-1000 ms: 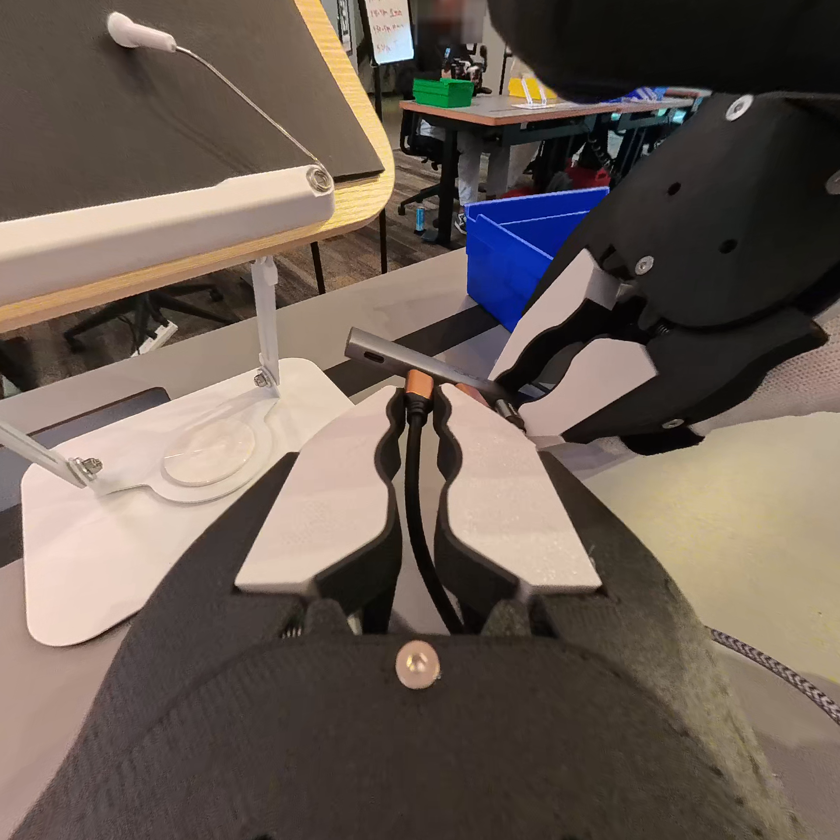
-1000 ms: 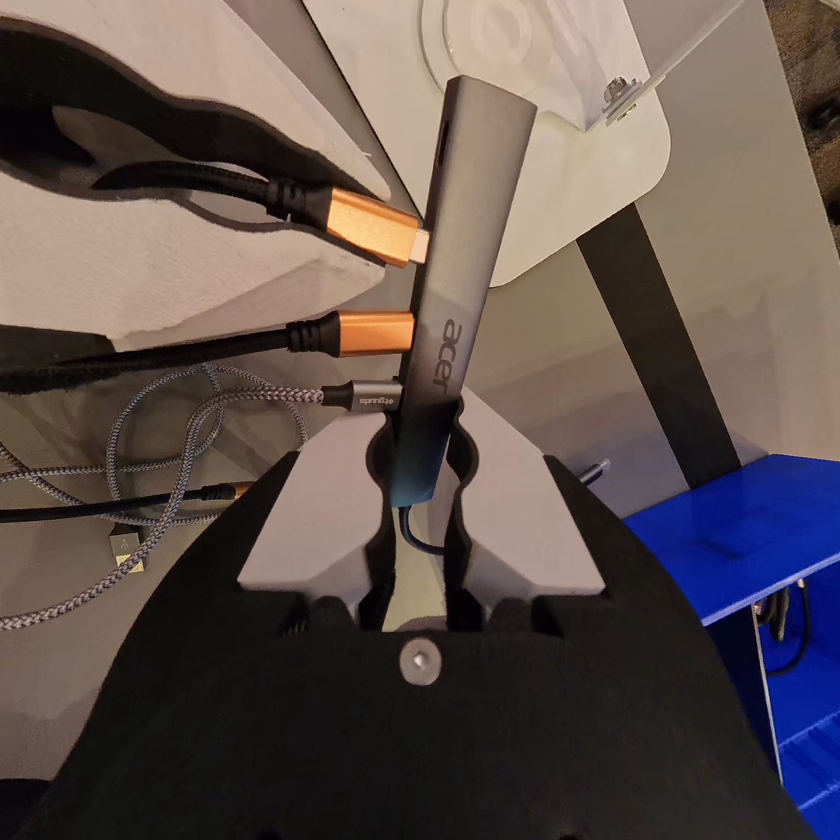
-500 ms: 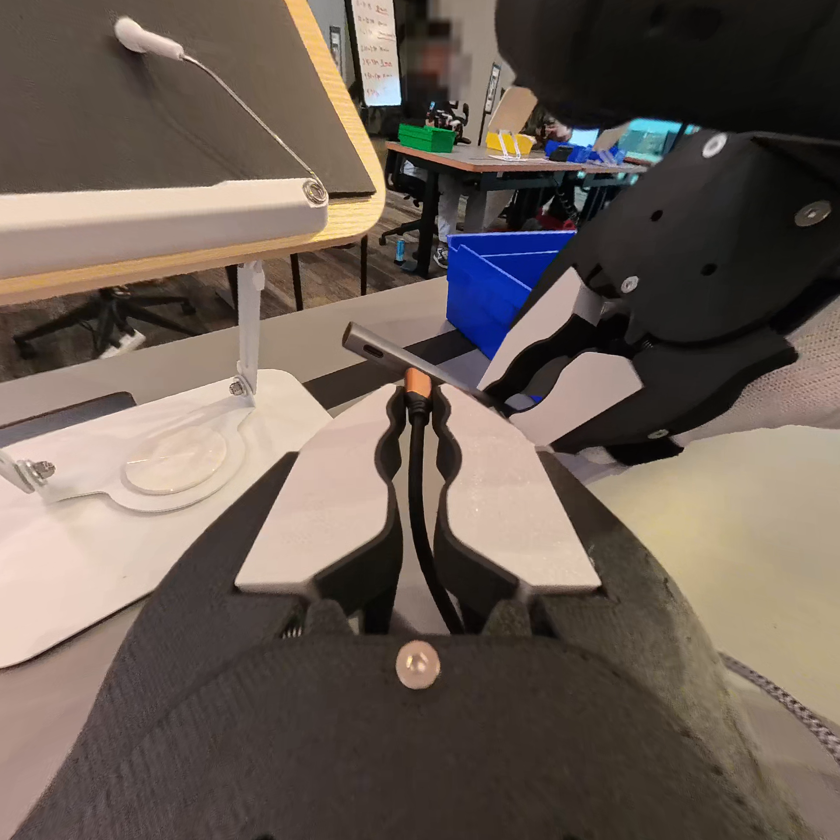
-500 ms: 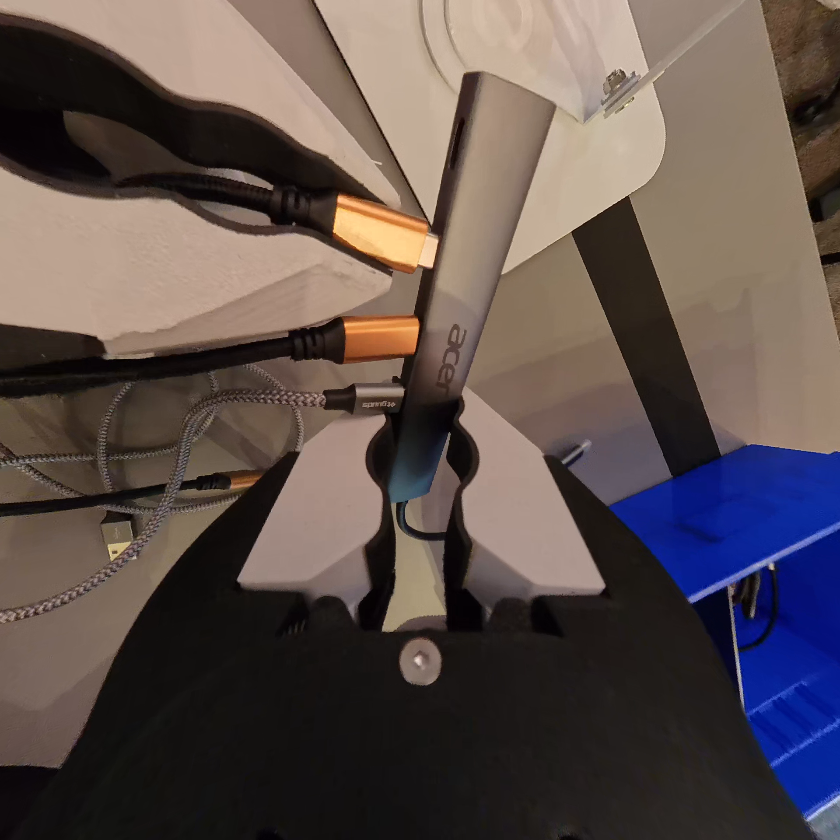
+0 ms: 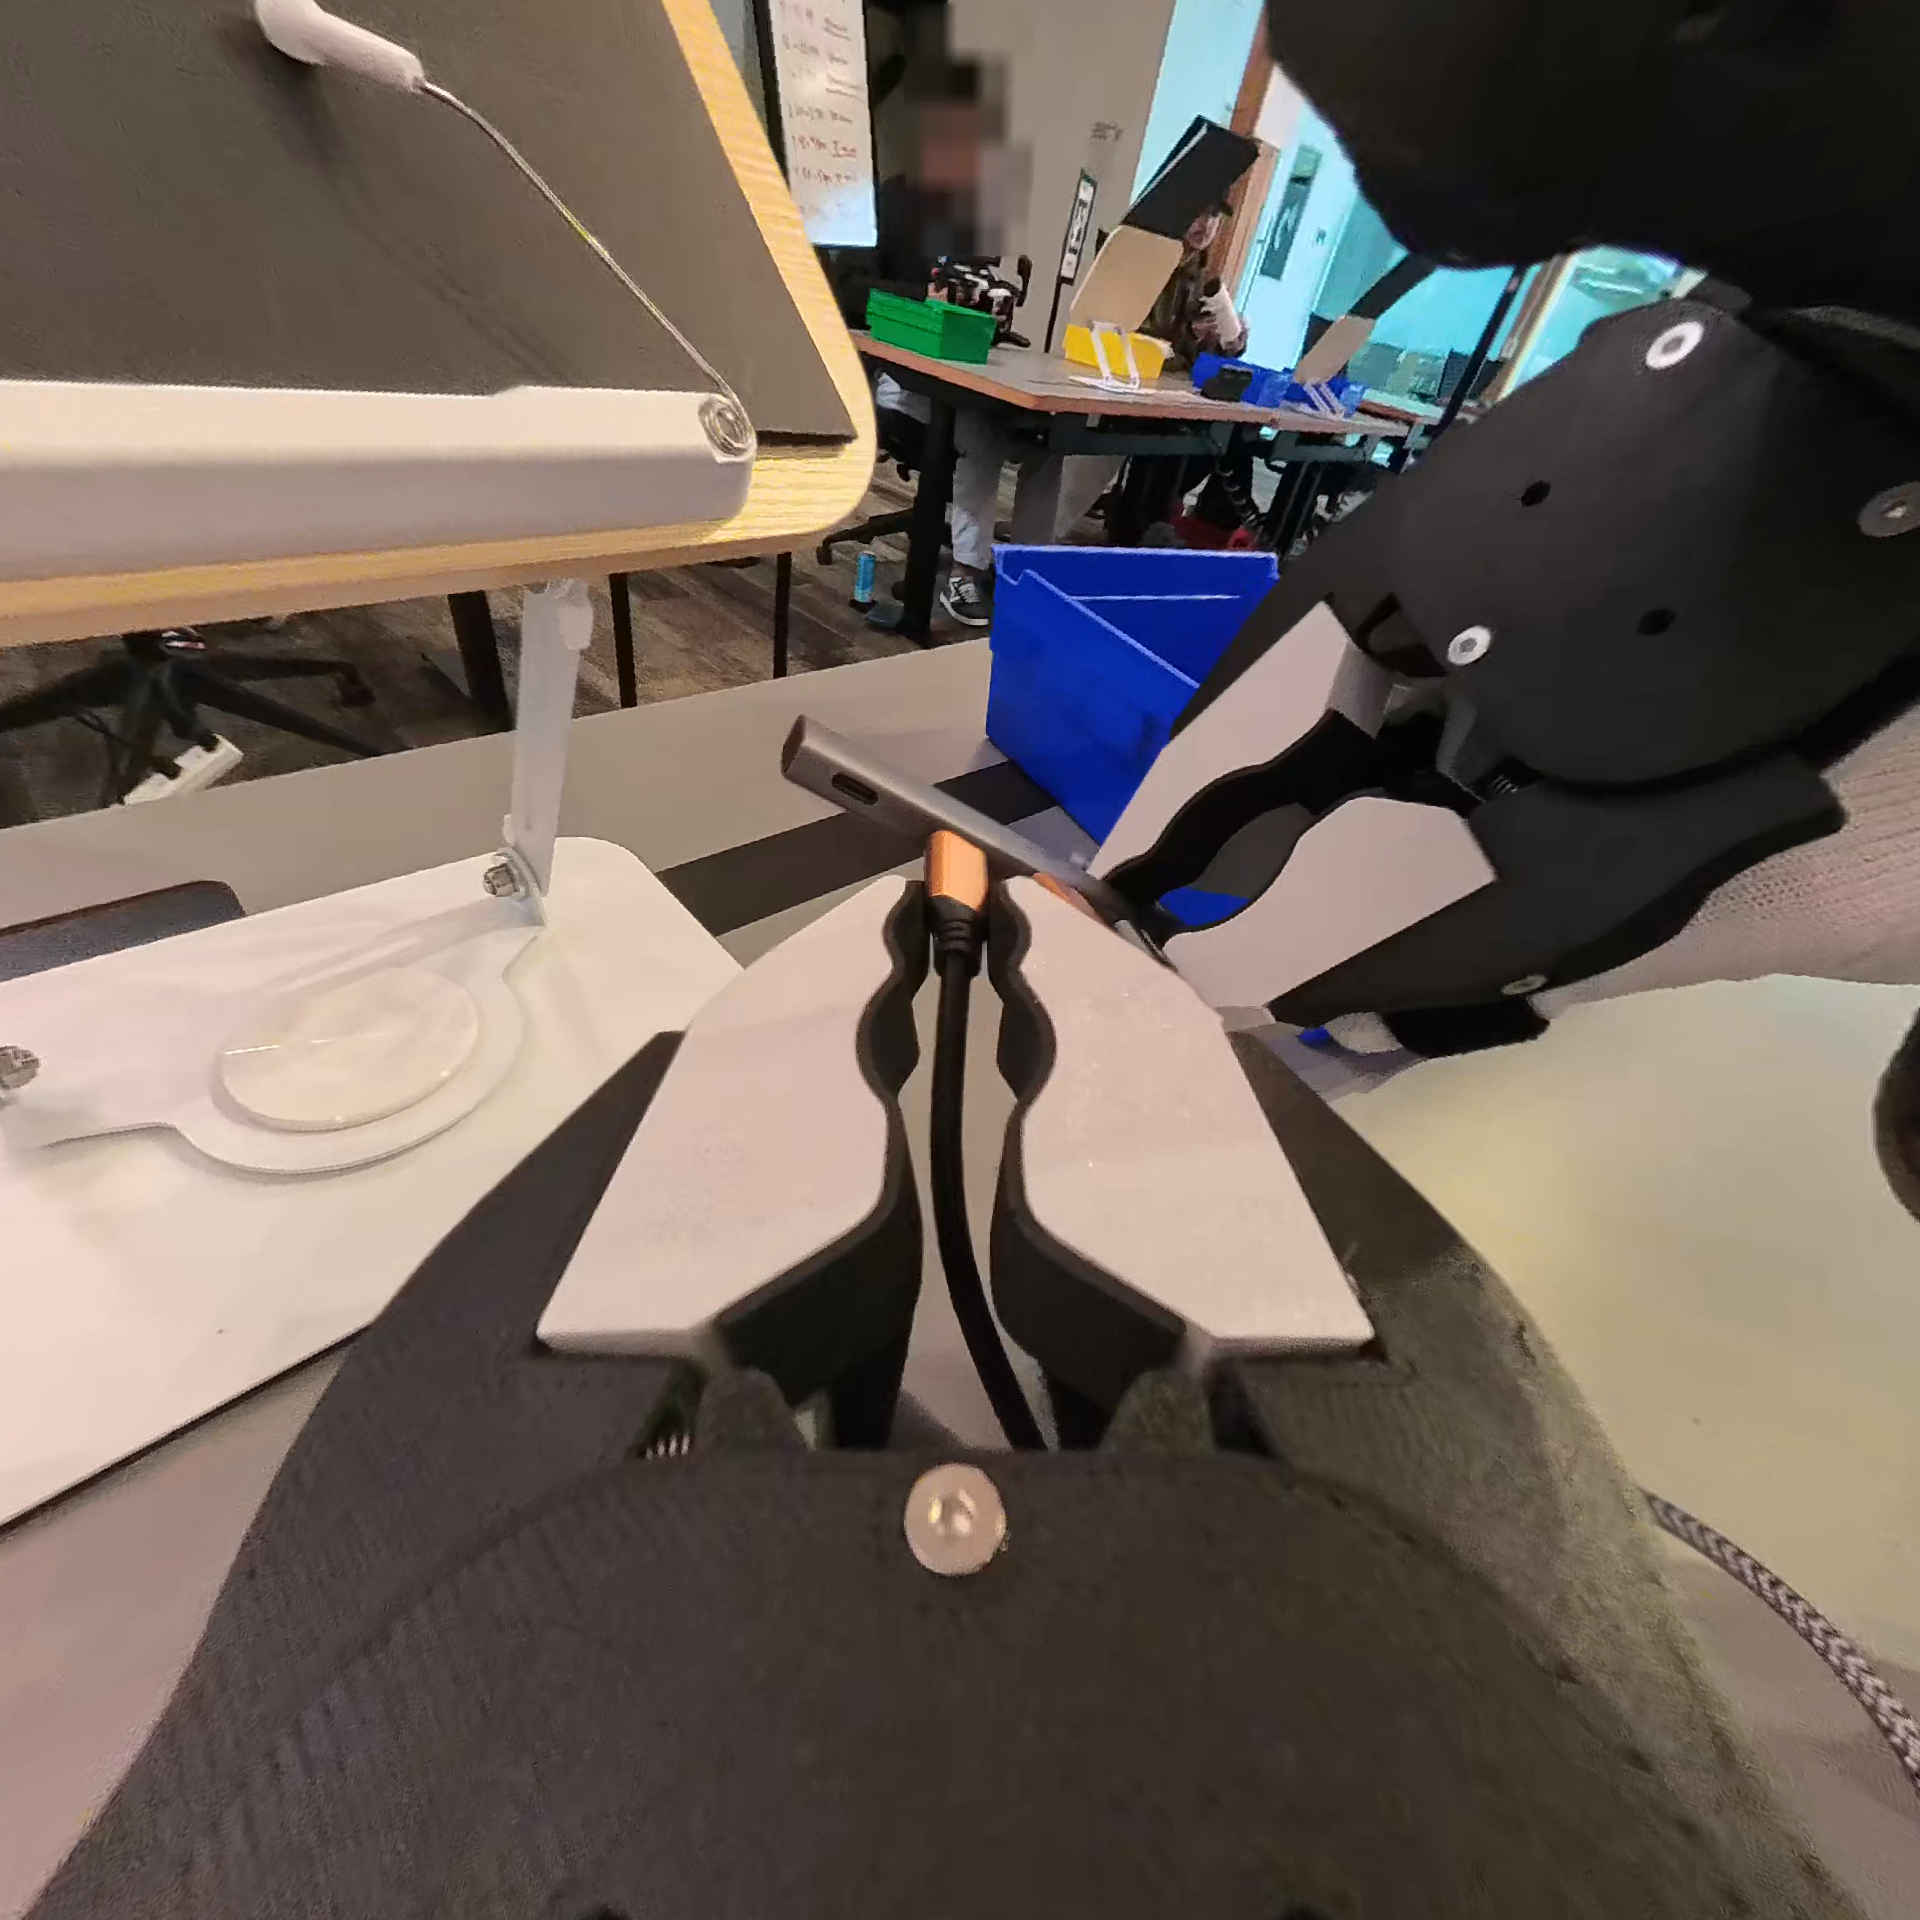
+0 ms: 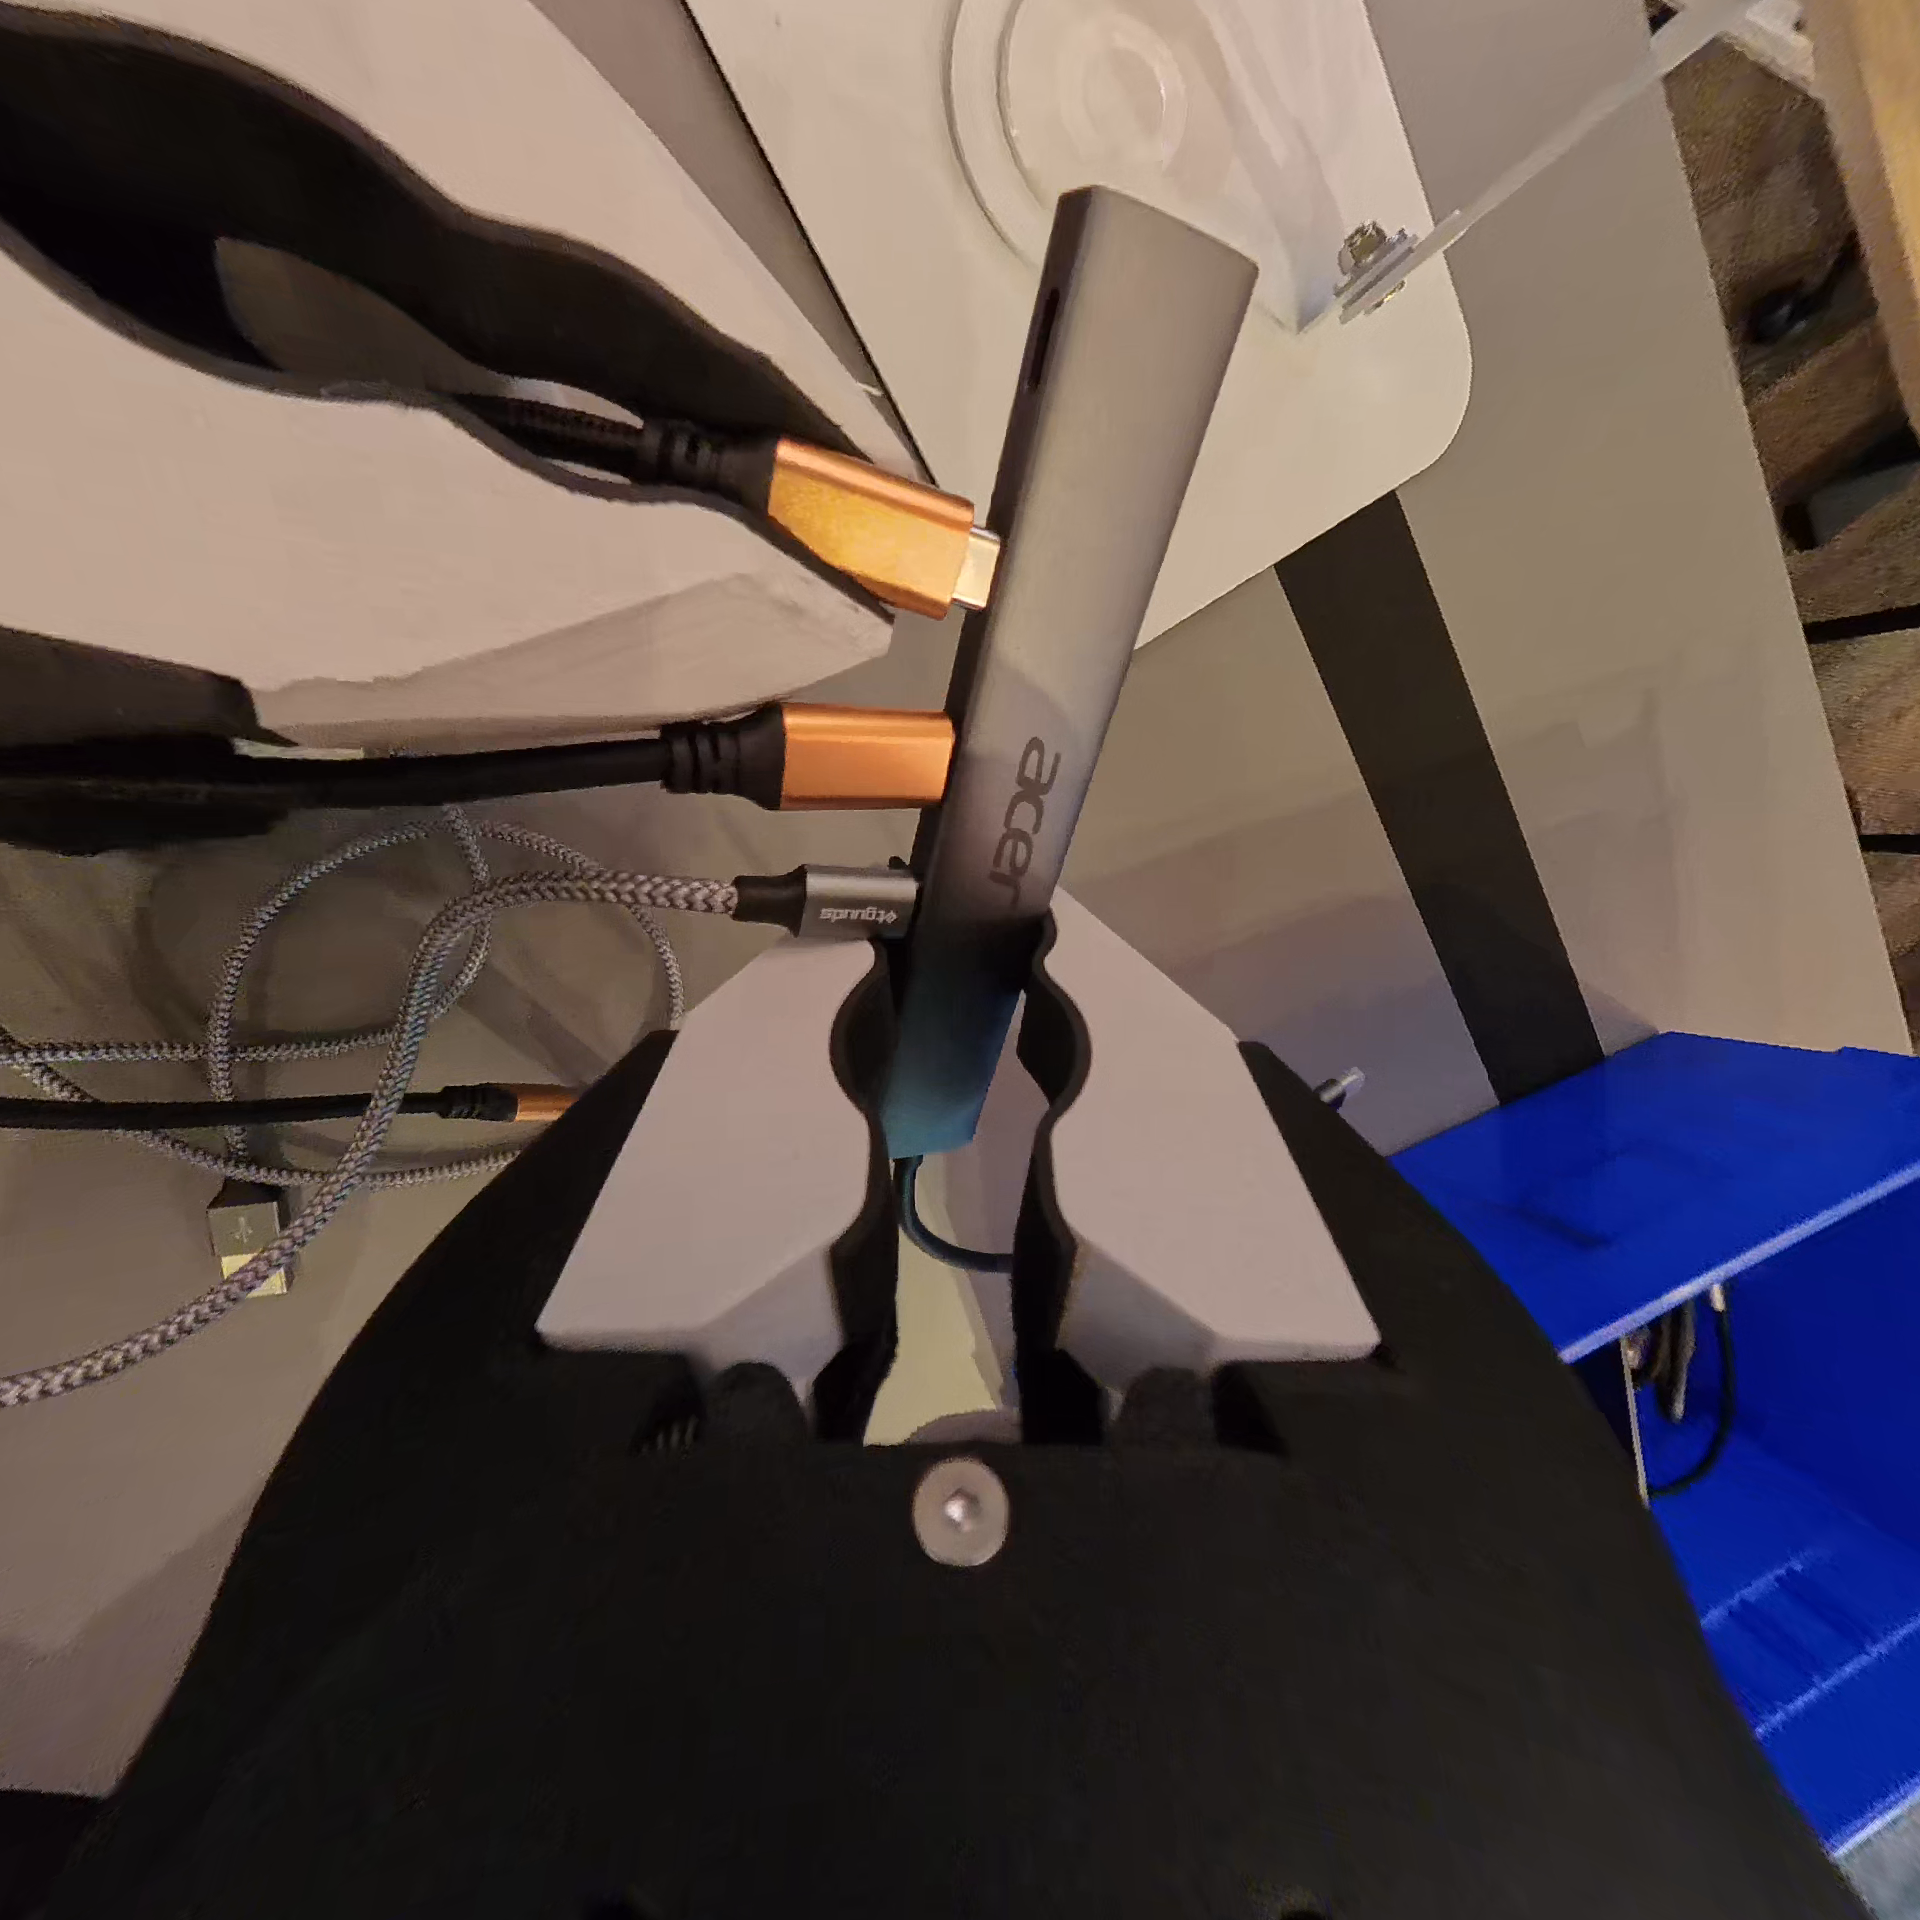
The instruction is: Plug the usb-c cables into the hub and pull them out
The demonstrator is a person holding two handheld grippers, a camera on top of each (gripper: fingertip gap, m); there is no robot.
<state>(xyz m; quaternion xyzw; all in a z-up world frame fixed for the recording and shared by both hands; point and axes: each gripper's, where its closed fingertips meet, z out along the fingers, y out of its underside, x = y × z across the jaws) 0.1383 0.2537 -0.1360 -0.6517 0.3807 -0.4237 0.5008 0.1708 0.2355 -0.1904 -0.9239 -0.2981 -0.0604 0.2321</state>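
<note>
A grey hub (image 6: 1091, 582) is held by its near end in my right gripper (image 6: 966, 935), which is shut on it. My left gripper (image 5: 956, 883) is shut on a black cable with a copper plug (image 6: 873, 530). The plug is tilted, and its bare metal tip touches the hub's left side. A second copper plug (image 6: 862, 755) and a grey braided cable's plug (image 6: 831, 902) sit in the hub below it. In the left wrist view the hub (image 5: 904, 800) crosses just beyond my fingertips, with the right gripper (image 5: 1127, 904) gripping it from the right.
A white stand base (image 5: 208, 1195) with a tilted board (image 5: 312, 260) stands to the left. A blue bin (image 5: 1081, 707) sits behind the hub. Loose braided and black cables (image 6: 312, 1039), a USB-A plug (image 6: 244, 1242) and another copper plug (image 6: 520, 1103) lie on the grey table. Tip to tip, the grippers are about 7 cm apart.
Both grippers shifted slightly together and the hub leans a bit more to the right. The held copper plug stays at the hub's side, with a little more of its metal tip showing.
</note>
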